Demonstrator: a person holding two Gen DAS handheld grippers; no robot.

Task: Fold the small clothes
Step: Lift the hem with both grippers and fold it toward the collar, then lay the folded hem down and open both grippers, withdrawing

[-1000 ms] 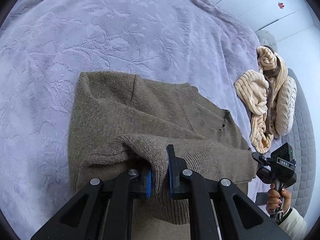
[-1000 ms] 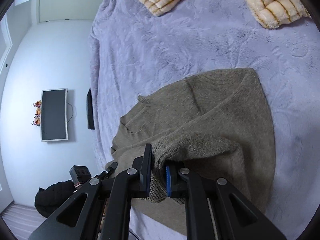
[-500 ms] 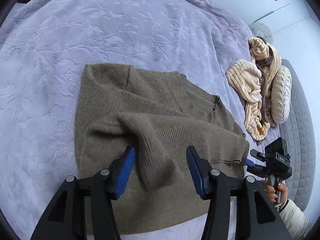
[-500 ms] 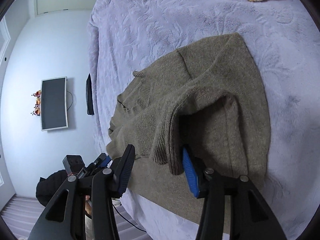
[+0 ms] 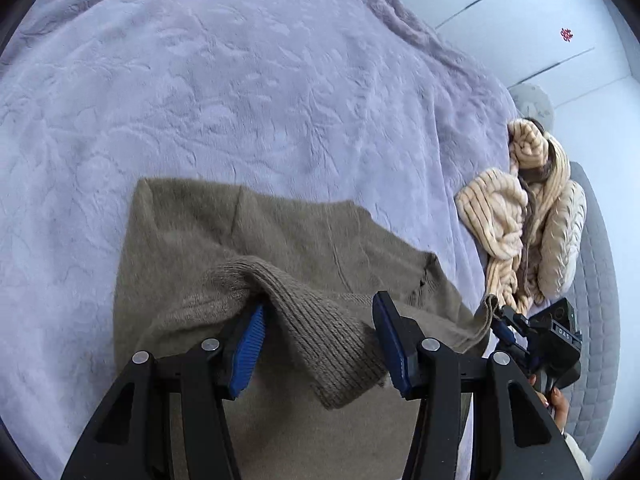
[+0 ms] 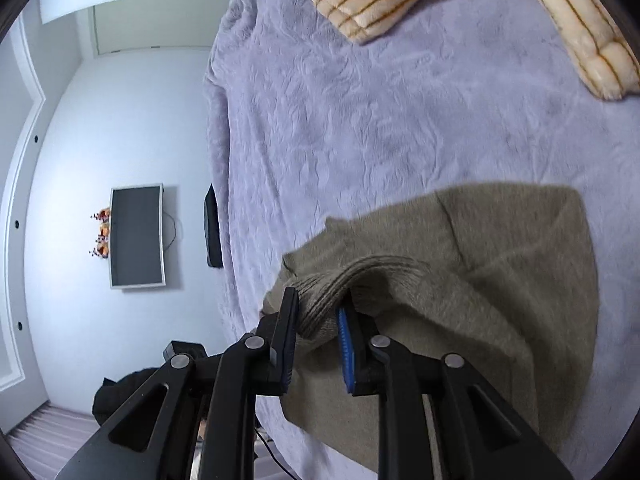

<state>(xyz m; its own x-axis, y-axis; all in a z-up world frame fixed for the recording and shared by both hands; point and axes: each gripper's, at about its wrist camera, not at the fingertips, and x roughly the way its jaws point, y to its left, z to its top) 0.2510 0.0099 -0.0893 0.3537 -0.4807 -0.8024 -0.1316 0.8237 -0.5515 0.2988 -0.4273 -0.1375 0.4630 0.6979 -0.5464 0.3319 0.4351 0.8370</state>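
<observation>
Left gripper [image 5: 318, 344]: jaws apart, ribbed sweater [image 5: 248, 248] fold draped loosely between them. Right gripper [image 6: 316, 340]: jaws have just been closing, pinching a ribbed fold. Olive-brown sweater lies partly folded on the near lavender bedspread [image 5: 240, 80].

Left tool [image 5: 318, 346] agape, right tool [image 6: 316, 346] narrower

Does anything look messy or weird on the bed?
Yes. The brown sweater isn't flat: a ribbed fold humps up between the left claw. The fluffy cream clothes sit in a crumpled heap by the bed's edge.
</observation>
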